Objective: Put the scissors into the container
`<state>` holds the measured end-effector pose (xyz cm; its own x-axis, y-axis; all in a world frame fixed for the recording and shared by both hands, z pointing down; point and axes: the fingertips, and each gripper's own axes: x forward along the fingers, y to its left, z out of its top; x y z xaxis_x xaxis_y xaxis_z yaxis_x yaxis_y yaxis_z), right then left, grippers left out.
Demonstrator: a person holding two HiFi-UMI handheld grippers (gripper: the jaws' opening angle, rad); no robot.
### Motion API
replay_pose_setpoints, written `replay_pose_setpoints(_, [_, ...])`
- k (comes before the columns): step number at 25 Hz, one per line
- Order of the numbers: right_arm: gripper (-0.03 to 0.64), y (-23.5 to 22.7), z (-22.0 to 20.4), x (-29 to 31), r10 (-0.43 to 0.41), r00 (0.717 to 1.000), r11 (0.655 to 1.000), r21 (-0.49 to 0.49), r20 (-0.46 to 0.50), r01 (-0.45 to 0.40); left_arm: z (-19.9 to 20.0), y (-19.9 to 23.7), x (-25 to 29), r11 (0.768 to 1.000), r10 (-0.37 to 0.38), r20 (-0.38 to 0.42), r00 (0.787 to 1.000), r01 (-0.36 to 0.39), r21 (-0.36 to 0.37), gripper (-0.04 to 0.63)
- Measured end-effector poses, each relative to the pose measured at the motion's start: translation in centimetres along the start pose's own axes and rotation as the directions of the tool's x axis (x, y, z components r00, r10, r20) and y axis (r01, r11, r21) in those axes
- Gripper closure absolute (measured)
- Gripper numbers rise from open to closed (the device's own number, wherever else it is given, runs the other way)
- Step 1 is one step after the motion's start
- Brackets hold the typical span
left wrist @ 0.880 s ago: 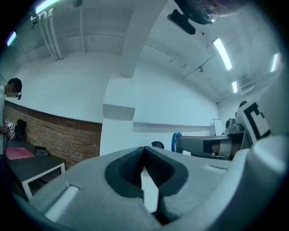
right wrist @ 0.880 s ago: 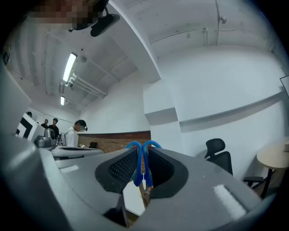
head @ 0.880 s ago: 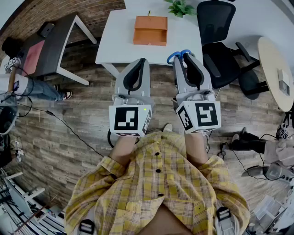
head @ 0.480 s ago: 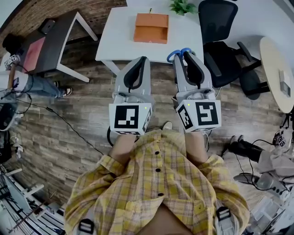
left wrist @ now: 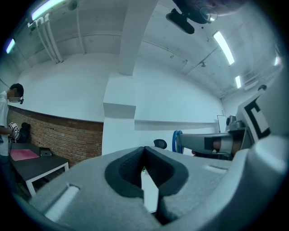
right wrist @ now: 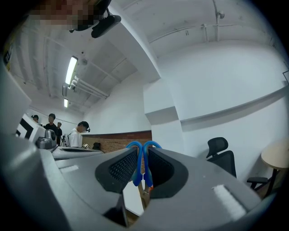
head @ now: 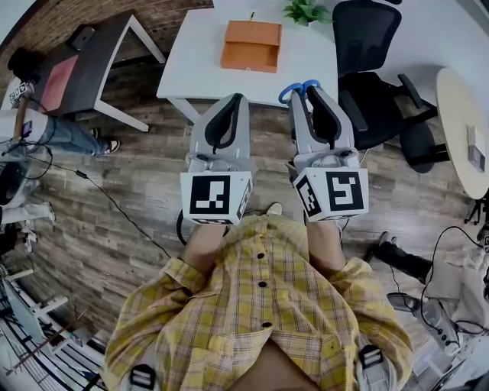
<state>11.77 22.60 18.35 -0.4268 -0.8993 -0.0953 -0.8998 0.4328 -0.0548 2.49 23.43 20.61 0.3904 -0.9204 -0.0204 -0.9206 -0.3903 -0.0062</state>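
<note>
An orange container (head: 252, 46) sits open on the white table (head: 195, 72) ahead of me in the head view. Blue-handled scissors (head: 291, 91) stick out past the tips of my right gripper (head: 312, 92), which is shut on them just at the table's near edge. In the right gripper view the blue handles (right wrist: 141, 163) are pinched between the dark pads. My left gripper (head: 239, 99) hovers beside it, shut with nothing inside; its jaws meet at the tip (left wrist: 144, 151). Both grippers are held short of the container.
A black office chair (head: 367, 46) stands right of the table and a dark desk (head: 84, 69) to its left. A round table (head: 458, 114) is at far right, a plant (head: 306, 11) behind the container. Cables cross the wood floor; a person (head: 38, 130) stands at left.
Both grippers keep their pose and grip. The table and container have drifted slightly in the head view, and people at the edges have shifted.
</note>
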Motion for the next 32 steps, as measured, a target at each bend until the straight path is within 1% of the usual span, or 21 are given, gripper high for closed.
replay_pose_setpoints(5, [0.534,-2.2,-0.3,-0.3,0.019,1.000,1.000,-0.004,-0.001,-0.019,-0.6,-1.7,1.4,1.000,0.027,-0.006,1.000,-0.027,0.012,0.591])
replay_pose_setpoints(8, [0.534,-3.0,-0.7,-0.2,0.045,0.999,0.999,0.002,-0.006,-0.045,-1.0,-2.3,1.9,0.998,0.054,-0.011,0.999,-0.053,0.022,0.591])
replay_pose_setpoints(13, [0.534,-3.7,-1.2,0.2,0.067,0.998,0.998,0.020,-0.015,-0.067,-1.3,-2.8,2.0,0.997,0.080,-0.014,0.997,-0.080,0.013,0.591])
replay_pose_setpoints(16, [0.534,-4.1,-1.6,0.9,0.073,0.997,0.997,0.022,-0.019,-0.073,-1.3,-2.6,2.9,0.996,0.091,0.008,0.996,-0.091,-0.002,0.591])
replay_pose_setpoints(18, [0.534,-4.3,-2.0,1.4,0.070,0.997,0.997,0.018,-0.025,-0.069,-1.8,-2.4,3.7,0.996,0.085,0.013,0.996,-0.085,-0.008,0.591])
replay_pose_setpoints(21, [0.534,-4.1,-2.7,2.6,0.065,0.997,0.998,0.015,-0.038,-0.065,-2.6,-1.5,4.7,0.997,0.073,0.005,0.997,-0.073,-0.023,0.591])
replay_pose_setpoints(25, [0.534,-4.4,-2.8,5.0,0.053,0.998,0.999,0.016,-0.041,-0.052,-2.6,0.2,6.7,0.998,0.059,0.002,0.998,-0.059,-0.028,0.591])
replay_pose_setpoints(32, [0.534,-4.5,-3.4,10.4,0.021,0.999,1.000,0.013,-0.038,-0.021,-3.0,4.7,10.8,0.999,0.026,-0.012,1.000,-0.026,-0.027,0.591])
